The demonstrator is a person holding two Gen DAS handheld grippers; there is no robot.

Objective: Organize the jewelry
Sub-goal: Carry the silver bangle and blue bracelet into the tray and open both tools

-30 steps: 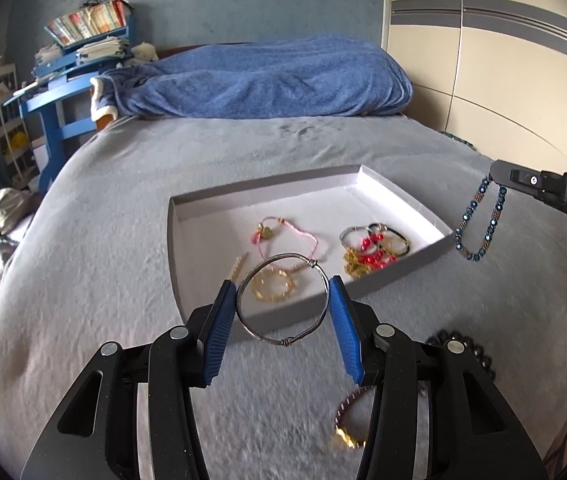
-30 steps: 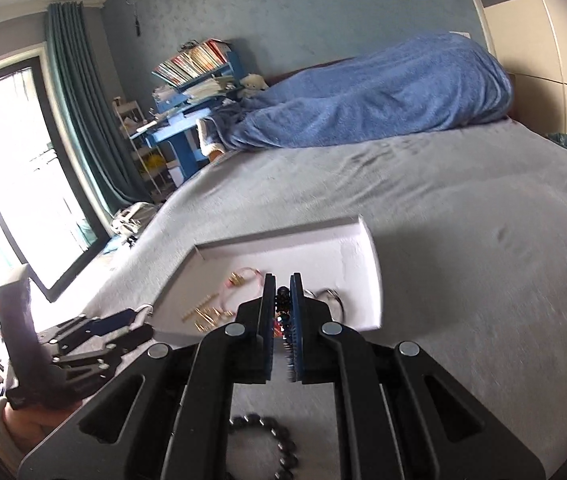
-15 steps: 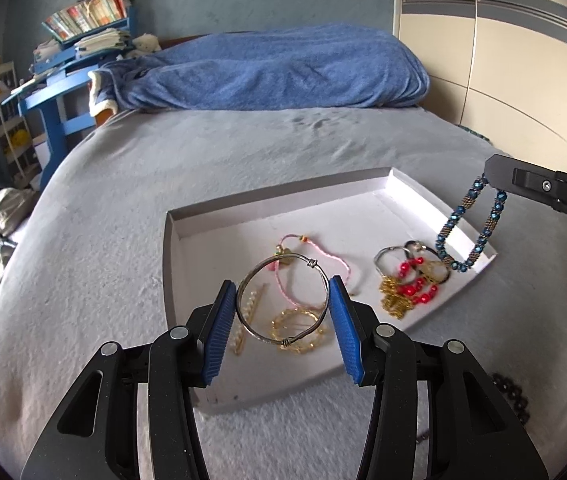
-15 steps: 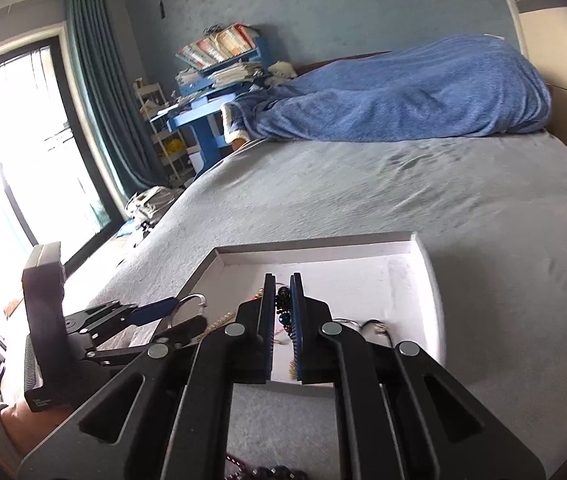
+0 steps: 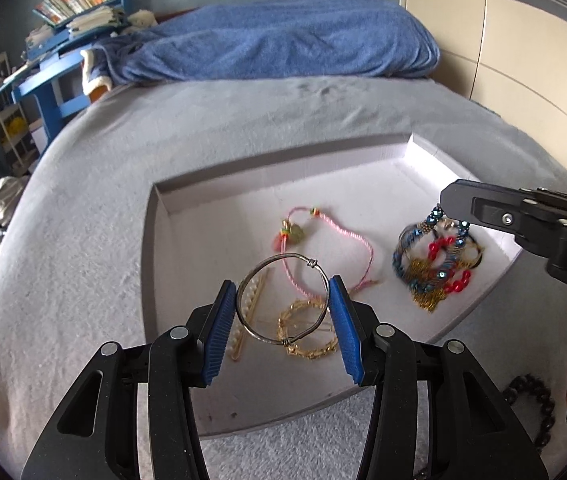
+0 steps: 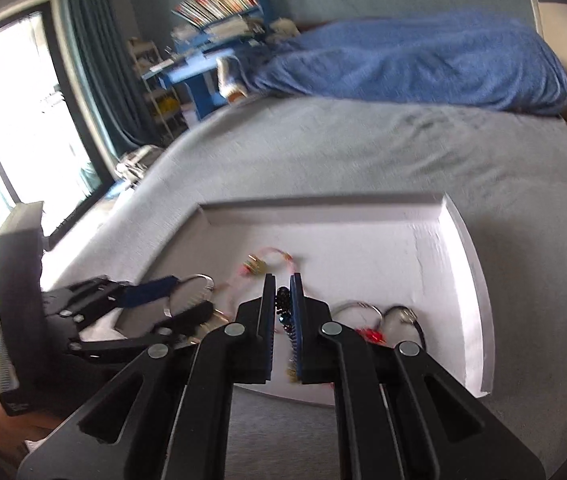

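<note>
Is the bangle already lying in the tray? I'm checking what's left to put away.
No: the bangle is held between the left gripper's blue pads, above the tray.

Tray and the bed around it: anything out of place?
One thing: a black bead bracelet lies on the grey bedspread, outside the white tray where the other jewelry sits. The silver bangle and blue bead bracelet are held over the tray. Nothing looks spilled or damaged.
</note>
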